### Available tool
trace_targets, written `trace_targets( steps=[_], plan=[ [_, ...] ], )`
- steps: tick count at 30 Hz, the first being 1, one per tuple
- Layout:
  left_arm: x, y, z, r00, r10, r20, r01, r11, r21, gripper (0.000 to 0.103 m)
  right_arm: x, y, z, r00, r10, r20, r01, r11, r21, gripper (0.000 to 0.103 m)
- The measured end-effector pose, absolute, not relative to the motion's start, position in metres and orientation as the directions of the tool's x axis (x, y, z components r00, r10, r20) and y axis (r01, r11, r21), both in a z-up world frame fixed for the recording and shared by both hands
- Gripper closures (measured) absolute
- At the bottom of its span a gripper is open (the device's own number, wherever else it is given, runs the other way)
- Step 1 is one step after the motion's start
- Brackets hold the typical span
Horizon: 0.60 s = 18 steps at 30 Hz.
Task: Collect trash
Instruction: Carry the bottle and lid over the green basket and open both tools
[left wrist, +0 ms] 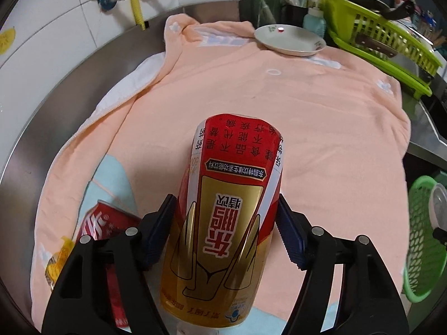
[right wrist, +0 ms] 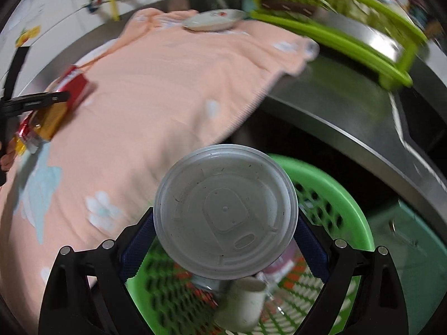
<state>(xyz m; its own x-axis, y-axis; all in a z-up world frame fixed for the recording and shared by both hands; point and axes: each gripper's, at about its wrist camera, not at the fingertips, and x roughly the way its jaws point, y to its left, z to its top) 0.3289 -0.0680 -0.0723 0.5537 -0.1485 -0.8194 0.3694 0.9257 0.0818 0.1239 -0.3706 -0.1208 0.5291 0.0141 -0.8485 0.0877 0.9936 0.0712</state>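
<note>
— Jaws on the left gripper?
— Closed around the gold-and-red bottle, pads at both its sides, above the peach towel.
— And the right gripper?
— Spread wide, pads against the rim of a lidded cup, held over the green basket, which has a small white cup in it.
— Anything else?
— A red can lies just left of the bottle; a plate sits at the towel's far edge.
</note>
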Motion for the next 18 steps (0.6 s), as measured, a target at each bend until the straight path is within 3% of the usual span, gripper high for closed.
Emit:
trace_targets(
  steps=[18],
  plan=[
    [0.206, -0.188, -0.036, 0.504, -0.387, -0.772, 0.620, 0.784, 0.012, 0.035, 0.060, -0.427, -0.144, 0.473, -0.041, -0.880, 0.221, 0.973, 0.073, 0.012]
  ],
)
